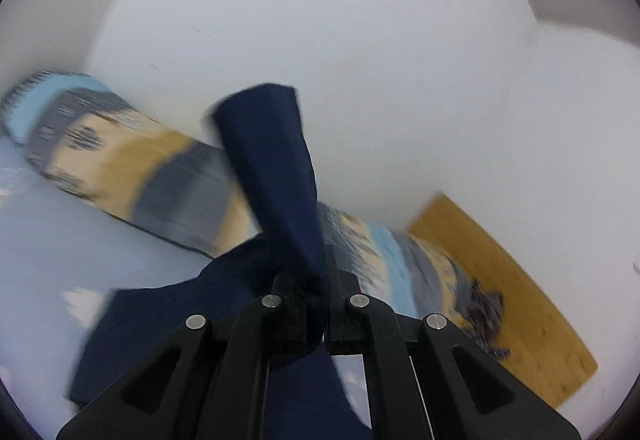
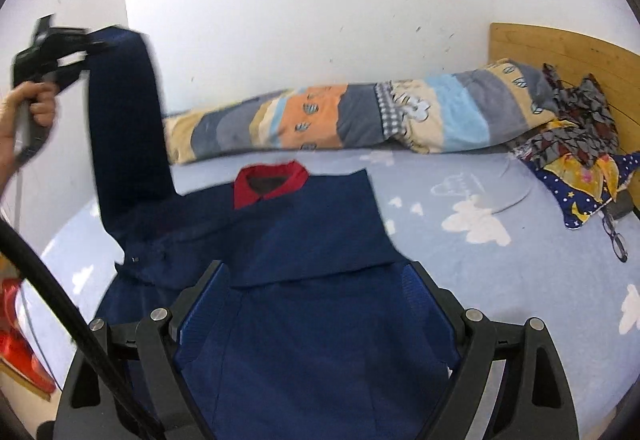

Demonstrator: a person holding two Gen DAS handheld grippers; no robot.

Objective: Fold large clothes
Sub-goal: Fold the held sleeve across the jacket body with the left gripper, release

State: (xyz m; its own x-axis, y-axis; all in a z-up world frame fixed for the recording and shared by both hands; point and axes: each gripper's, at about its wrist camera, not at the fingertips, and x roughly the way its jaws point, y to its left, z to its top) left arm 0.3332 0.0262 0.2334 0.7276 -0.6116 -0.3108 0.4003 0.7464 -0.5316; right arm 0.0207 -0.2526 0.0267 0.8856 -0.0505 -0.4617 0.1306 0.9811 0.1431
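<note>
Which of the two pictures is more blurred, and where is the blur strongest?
Left wrist view: much more blurred, the striped quilt and bed sheet smeared, the left gripper sharp. Right wrist view: mostly sharp; only the raised navy sleeve blurs.

Navy blue jacket [image 2: 312,240], red collar [image 2: 272,182]. Bed sheet [image 2: 500,280] pale blue, white cloud print. Rolled quilt [image 2: 340,120] along bed's far edge: orange, grey, sky-blue, cream patches. Pillow [image 2: 580,196] at headboard corner: dark blue, yellow stars. Headboard [image 2: 560,48] honey wood. Grippers black.
</note>
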